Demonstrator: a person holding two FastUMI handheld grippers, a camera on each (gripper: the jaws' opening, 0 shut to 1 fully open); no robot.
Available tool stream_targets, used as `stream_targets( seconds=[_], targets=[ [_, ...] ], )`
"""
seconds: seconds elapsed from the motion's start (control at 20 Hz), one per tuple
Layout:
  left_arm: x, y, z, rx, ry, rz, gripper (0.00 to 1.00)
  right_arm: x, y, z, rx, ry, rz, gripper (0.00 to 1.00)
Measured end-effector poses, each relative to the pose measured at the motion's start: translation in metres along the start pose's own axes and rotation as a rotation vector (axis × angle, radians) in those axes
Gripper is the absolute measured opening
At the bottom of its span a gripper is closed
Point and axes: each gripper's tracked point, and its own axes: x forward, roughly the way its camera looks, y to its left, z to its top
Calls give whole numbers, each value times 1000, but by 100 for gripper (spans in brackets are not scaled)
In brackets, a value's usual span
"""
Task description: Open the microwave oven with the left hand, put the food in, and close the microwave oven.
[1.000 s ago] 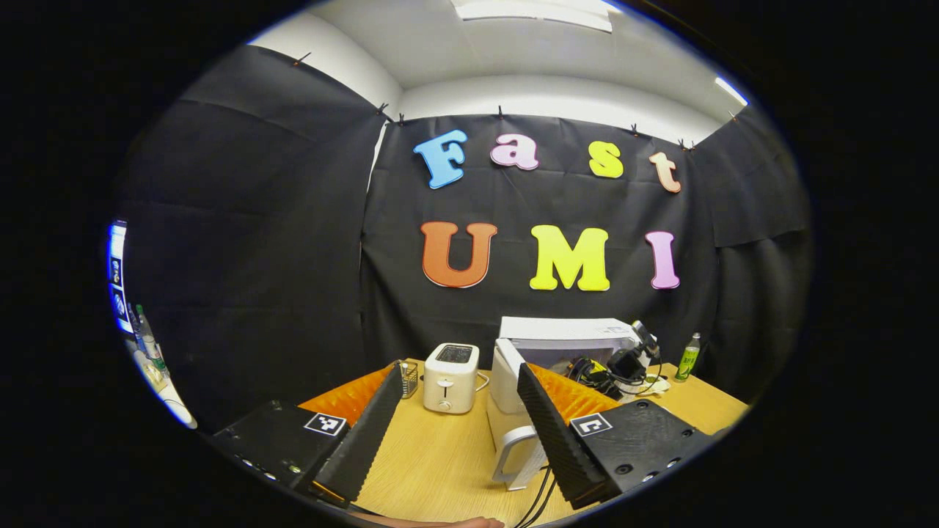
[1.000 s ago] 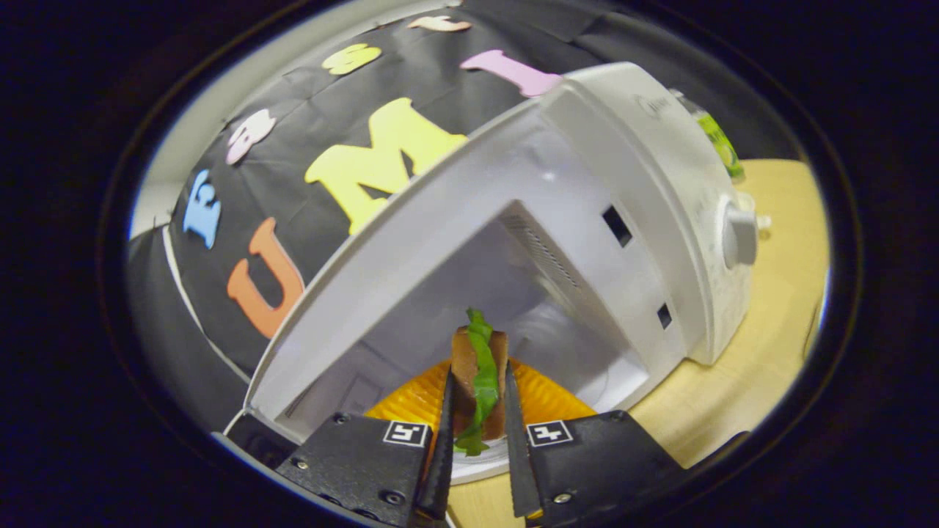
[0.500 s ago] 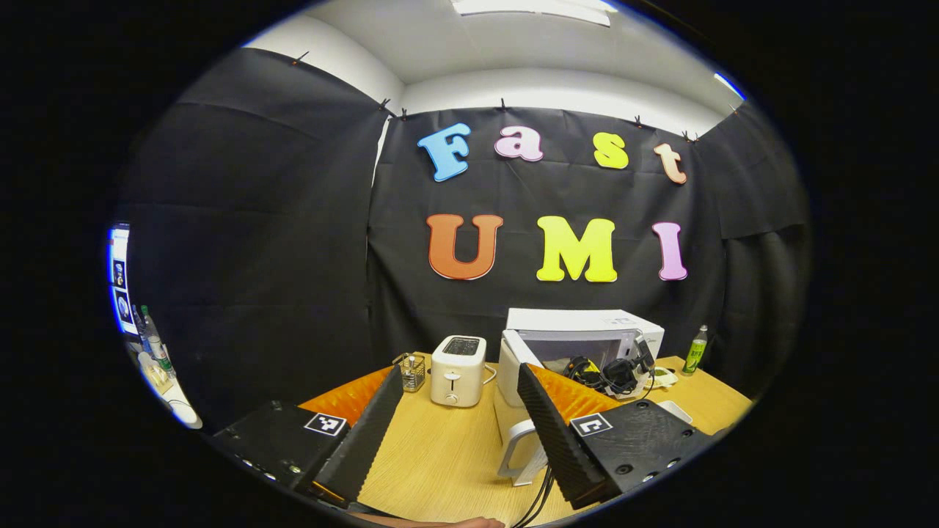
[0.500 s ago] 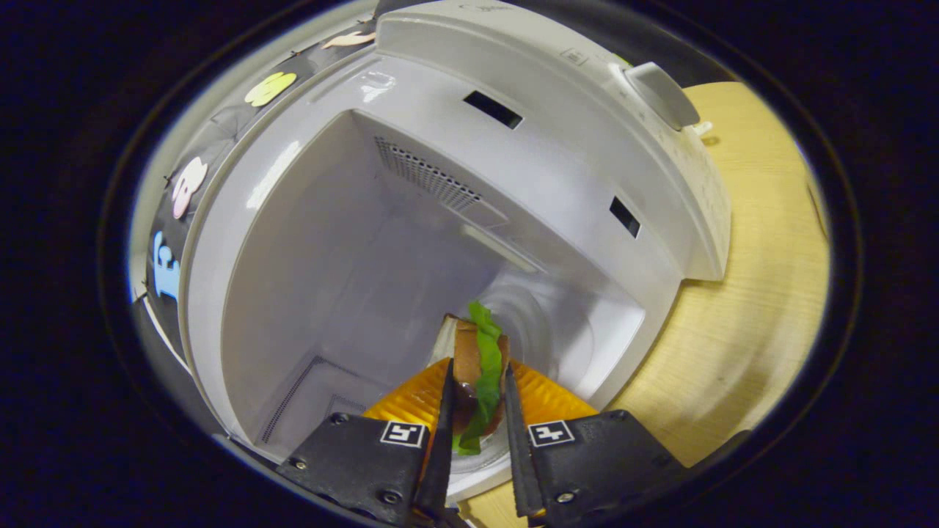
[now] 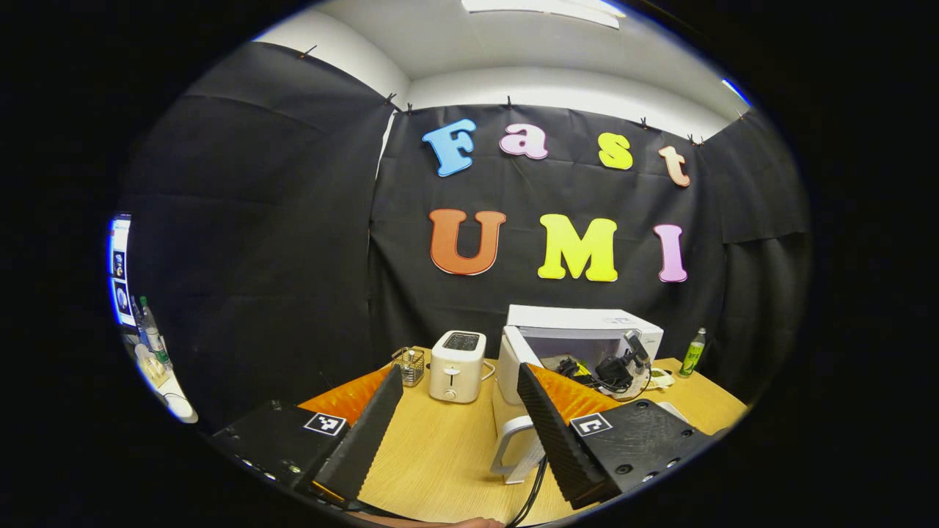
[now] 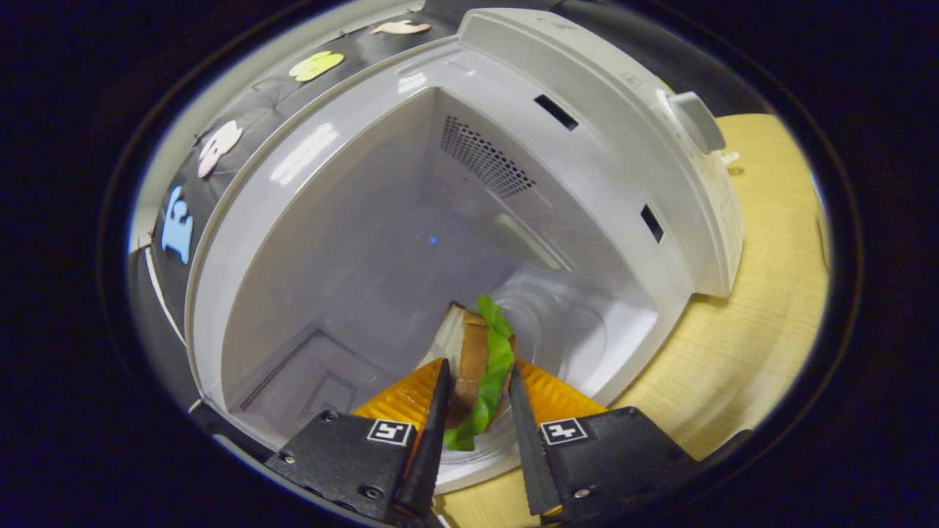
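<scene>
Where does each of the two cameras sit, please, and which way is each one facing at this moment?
Left gripper view: rides on the open left gripper, back over the table, facing the toaster and open microwave.
Right gripper view: rides on the right gripper, at the microwave's mouth, looking into its cavity; its fingers clamp the sandwich.
Shared: the microwave, and the right gripper.
</scene>
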Motion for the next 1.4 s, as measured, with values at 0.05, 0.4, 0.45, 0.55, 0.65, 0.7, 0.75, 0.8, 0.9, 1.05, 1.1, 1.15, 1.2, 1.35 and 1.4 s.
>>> stream_targets(
  seconds=[0.05, 0.4, 0.45, 0.55, 0.65, 0.7, 0.75, 0.8, 0.9, 1.05, 1.1, 1.15, 1.2, 1.35, 1.4],
  targets=[
    [-1, 1, -1, 9, -2, 4, 95, -3, 0, 2, -63, -7, -29, 50],
    [2, 22, -10, 57, 16, 60, 95, -17, 1, 5, -461, 73, -45, 98],
    [3, 24, -14, 47, 29, 63, 95, -24, -2, 14, -505, 59, -53, 98],
    [4, 32, -17, 45, 40, 80, 95, -36, -3, 32, -588, 21, -37, 98],
    [5, 36, -18, 52, 32, 81, 95, -52, 0, 43, -628, 7, -17, 98],
    [7, 36, -19, 54, 31, 74, 95, -60, 2, 49, -646, 7, -6, 98],
    [7, 36, -23, 56, 37, 69, 95, -69, 4, 56, -661, 5, 6, 98],
    [10, 38, -26, 60, 40, 72, 95, -80, 6, 63, -683, -3, 24, 98],
    [15, 48, -31, 79, 42, 94, 95, -100, 7, 76, -734, -25, 51, 98],
    [23, 54, -31, 116, 27, 89, 95, -131, 6, 99, -789, -66, 89, 93],
    [26, 59, -30, 113, 21, 85, 93, -143, 5, 109, -796, -82, 98, 92],
    [31, 65, -28, 105, 15, 90, 80, -158, 6, 117, -805, -97, 115, 93],
    [34, 71, -26, 94, 8, 95, 82, -173, 7, 128, -811, -122, 135, 92],
    [38, 88, -21, 79, -1, 116, 73, -218, 3, 163, -865, -211, 164, 98],
    [37, 100, -20, 82, -3, 145, 54, -232, 5, 176, -869, -240, 174, 98]
  ],
)
